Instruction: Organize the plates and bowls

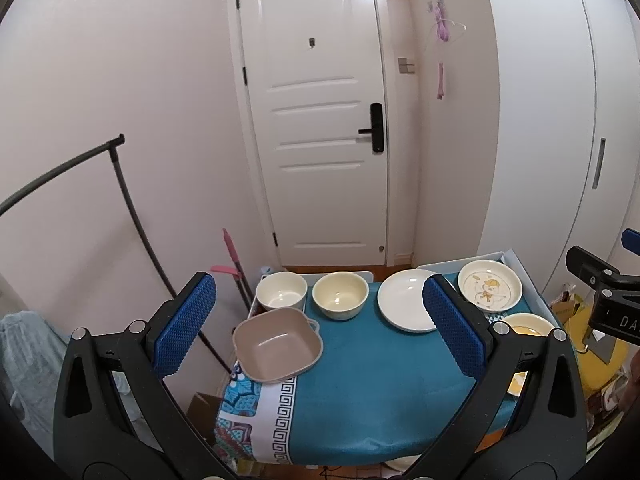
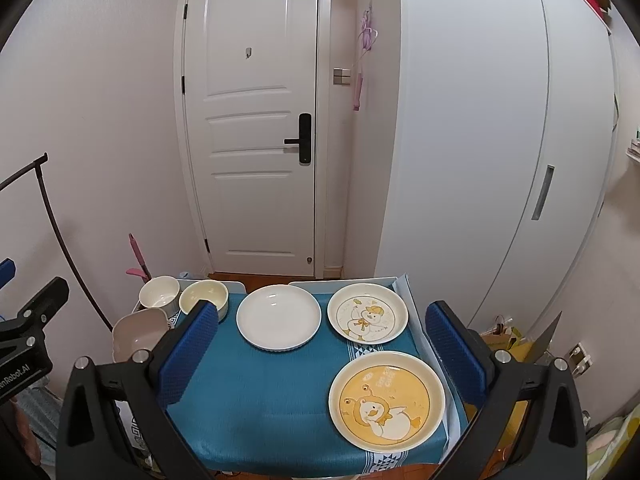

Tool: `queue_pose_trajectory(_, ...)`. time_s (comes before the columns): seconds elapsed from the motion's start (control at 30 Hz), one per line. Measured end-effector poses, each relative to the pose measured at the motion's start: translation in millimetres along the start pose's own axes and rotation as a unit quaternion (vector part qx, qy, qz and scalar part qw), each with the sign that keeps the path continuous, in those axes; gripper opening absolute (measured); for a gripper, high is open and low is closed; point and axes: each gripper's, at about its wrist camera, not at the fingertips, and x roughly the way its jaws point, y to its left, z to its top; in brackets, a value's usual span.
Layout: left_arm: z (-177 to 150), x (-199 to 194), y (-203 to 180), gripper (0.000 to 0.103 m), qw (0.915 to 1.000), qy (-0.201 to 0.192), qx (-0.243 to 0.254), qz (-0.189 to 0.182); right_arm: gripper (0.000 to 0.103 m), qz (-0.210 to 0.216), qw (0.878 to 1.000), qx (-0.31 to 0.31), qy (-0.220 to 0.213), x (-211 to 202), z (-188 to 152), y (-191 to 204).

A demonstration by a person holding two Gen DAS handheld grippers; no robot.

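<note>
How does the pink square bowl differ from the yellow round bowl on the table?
The pink square bowl has corners and small side handles; the yellow round bowl has neither. The pink one sits tilted at the table's left edge; the yellow one stands level, farther back. Both are empty.

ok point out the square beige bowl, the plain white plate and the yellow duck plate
square beige bowl [image 1: 276,346]: left wrist view, on its inner floor
plain white plate [image 2: 279,316]: right wrist view, on its flat centre
yellow duck plate [image 2: 386,400]: right wrist view, on the duck drawing

Bare blue cloth [image 2: 276,392] at front centre, bowls left, plates right and behind.
</note>
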Motion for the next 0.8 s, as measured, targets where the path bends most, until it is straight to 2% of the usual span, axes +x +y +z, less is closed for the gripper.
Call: queue_pose_trajectory(0.8, 5.1, 6.6, 2.5, 0.103, 1.0, 0.001, -0.004, -0.005, 0.103, 0.0, 1.0, -0.001, 0.006, 7.8, 1.8, 1.3)
